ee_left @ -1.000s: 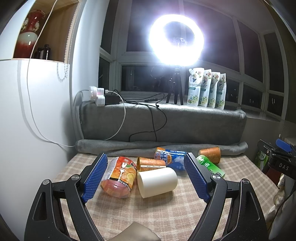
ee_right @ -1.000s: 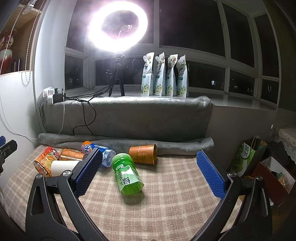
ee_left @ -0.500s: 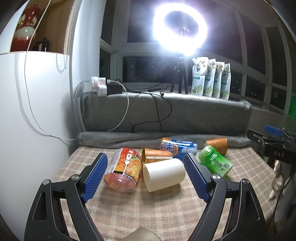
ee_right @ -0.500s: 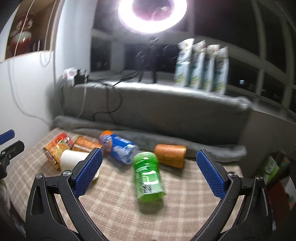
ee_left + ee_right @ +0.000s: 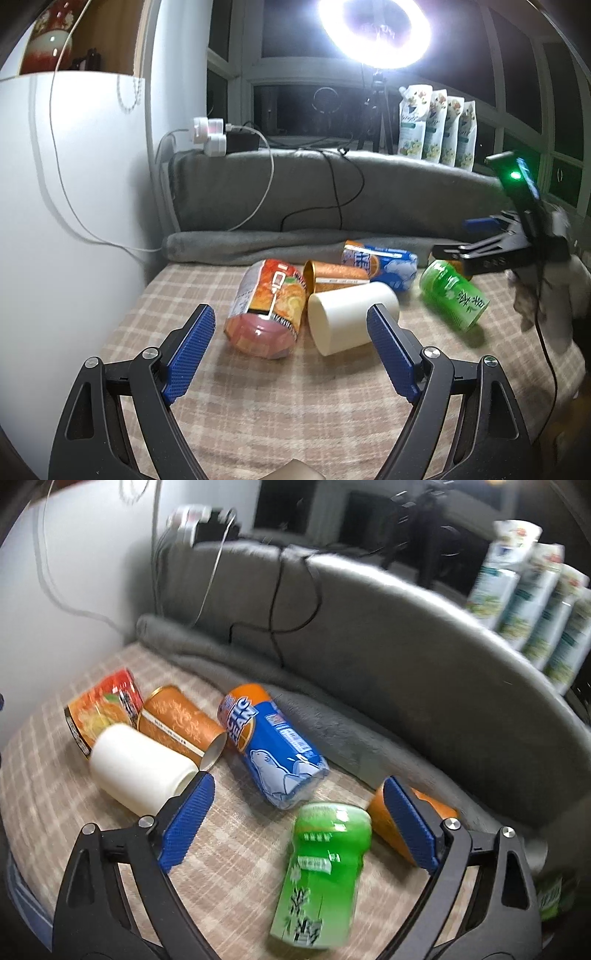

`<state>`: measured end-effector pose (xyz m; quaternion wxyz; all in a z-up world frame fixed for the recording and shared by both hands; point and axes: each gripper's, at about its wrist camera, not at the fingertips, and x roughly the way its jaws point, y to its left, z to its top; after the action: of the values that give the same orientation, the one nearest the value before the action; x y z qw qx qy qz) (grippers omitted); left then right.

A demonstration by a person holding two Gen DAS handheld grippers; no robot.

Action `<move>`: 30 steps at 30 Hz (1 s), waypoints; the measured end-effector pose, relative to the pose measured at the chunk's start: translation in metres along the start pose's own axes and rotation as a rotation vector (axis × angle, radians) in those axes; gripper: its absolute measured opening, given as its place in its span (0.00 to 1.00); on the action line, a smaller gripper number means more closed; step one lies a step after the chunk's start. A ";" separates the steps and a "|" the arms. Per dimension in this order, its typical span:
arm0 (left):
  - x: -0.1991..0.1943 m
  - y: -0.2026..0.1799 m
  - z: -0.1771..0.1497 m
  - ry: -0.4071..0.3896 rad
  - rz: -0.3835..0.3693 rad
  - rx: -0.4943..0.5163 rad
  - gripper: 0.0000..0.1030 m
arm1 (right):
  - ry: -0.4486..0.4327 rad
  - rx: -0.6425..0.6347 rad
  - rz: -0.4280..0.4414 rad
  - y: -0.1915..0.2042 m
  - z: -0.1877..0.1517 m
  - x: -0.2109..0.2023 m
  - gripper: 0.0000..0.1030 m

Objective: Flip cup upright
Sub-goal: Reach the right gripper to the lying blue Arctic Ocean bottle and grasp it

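**Q:** While I listen, where is the cup?

**Me:** Lying on its side on the checked tablecloth [image 5: 258, 406] is a plain white cup [image 5: 351, 319], with one round end turned toward my left tongs. It sits near the middle of a cluster of tipped-over containers, not upright.

**Q:** What touches it?

**Me:** A red and orange jar [image 5: 267, 306] lies just beside it on its left as my left camera sees it, apparently touching. Behind it, a gold-orange paper cup [image 5: 336, 275] lies on its side, close against it. Further back lies a blue bottle with an orange cap [image 5: 380, 262], and off to the right a green bottle [image 5: 454, 293], also on its side. In my right camera another orange cup [image 5: 424, 827] lies beyond the green bottle [image 5: 321, 871], partly hidden by a blue pad.

**Q:** And your tongs?

**Me:** My left gripper [image 5: 291, 354] is spread wide and holds nothing; the white cup lies just ahead, between the lines of its two blue pads. My right gripper [image 5: 299, 823] is also spread wide and empty, low over the cloth, with the green bottle between its fingers. That view is blurred.

**Q:** What surrounds the table?

**Me:** A grey blanket [image 5: 332, 199] runs along the back edge, under a bright ring light [image 5: 375, 33] and a row of pouches [image 5: 436, 125] on the sill.
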<state>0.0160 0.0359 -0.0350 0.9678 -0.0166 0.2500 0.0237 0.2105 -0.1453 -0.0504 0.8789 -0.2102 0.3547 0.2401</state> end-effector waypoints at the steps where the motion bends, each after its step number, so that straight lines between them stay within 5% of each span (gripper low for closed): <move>1: 0.002 0.002 -0.001 0.010 -0.001 -0.003 0.82 | 0.017 -0.018 0.005 0.001 0.003 0.007 0.92; 24: 0.032 0.031 -0.012 0.103 0.050 -0.077 0.82 | 0.258 -0.346 0.096 0.027 0.045 0.104 0.82; 30: 0.038 0.034 -0.012 0.114 0.049 -0.089 0.82 | 0.287 -0.367 0.094 0.034 0.045 0.122 0.70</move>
<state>0.0413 0.0711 -0.0642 0.9494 -0.0550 0.3039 0.0573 0.2921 -0.0607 -0.1156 0.7542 -0.3819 0.4359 0.3087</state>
